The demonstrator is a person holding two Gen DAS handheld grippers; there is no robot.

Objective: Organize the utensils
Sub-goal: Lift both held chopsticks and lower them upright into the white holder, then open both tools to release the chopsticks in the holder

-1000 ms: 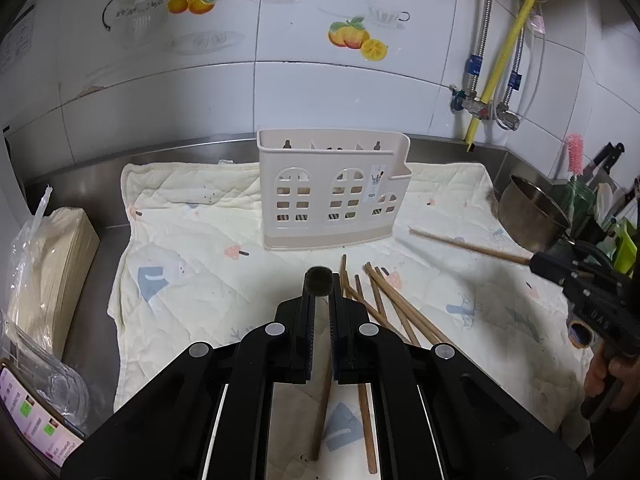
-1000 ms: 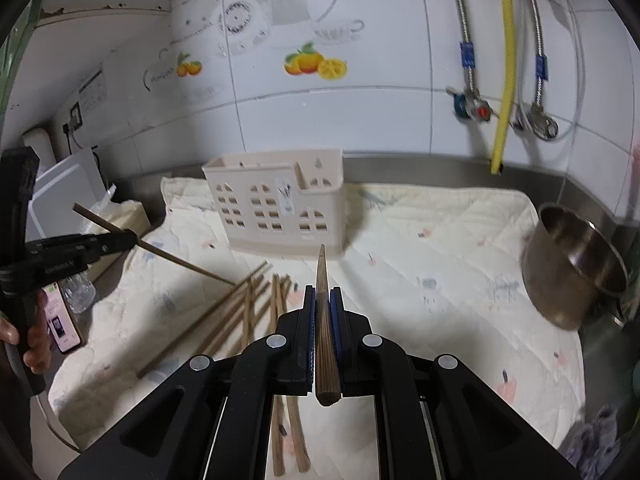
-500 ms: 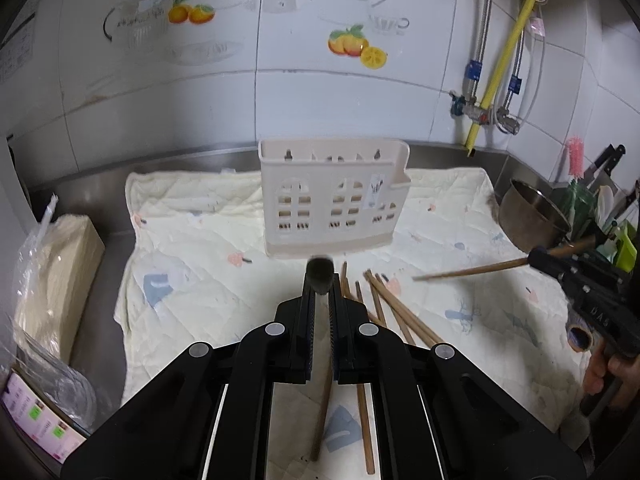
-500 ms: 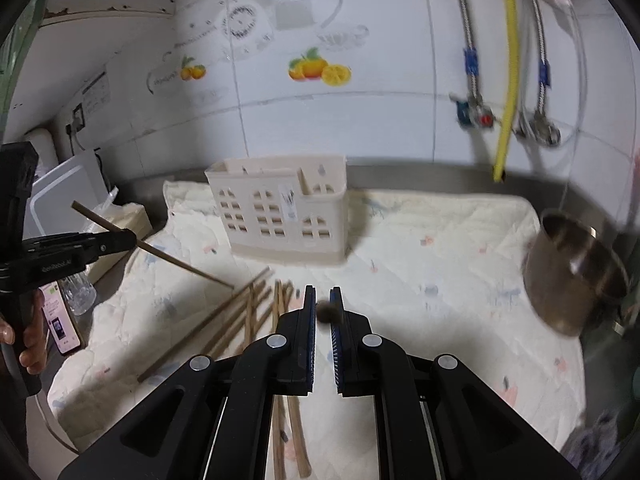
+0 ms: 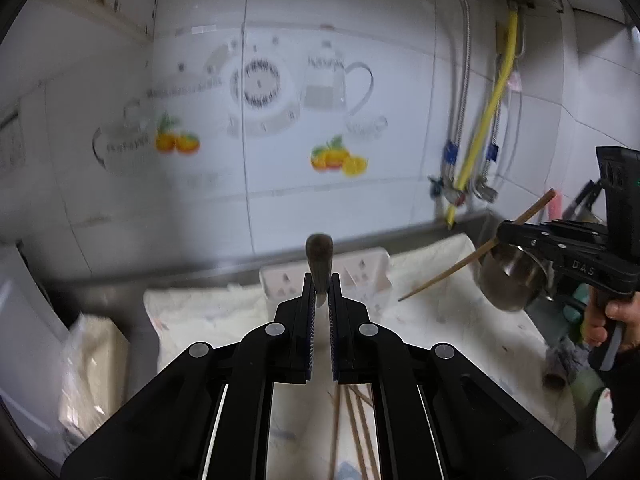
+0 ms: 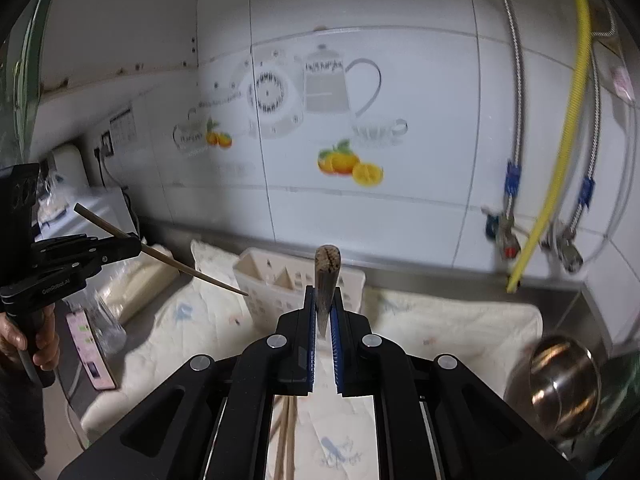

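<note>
The left gripper (image 5: 320, 292) is raised above the table, closed on a chopstick (image 5: 319, 264) whose blunt end points up toward the tiled wall. The right gripper (image 6: 323, 300) is lifted alike, clamping a second chopstick (image 6: 326, 276) that slopes down toward the cream utensil holder (image 6: 272, 276) on the quilted cloth (image 6: 440, 328). More loose chopsticks (image 5: 356, 420) lie on the cloth below, near a steel bowl (image 6: 560, 384).
</note>
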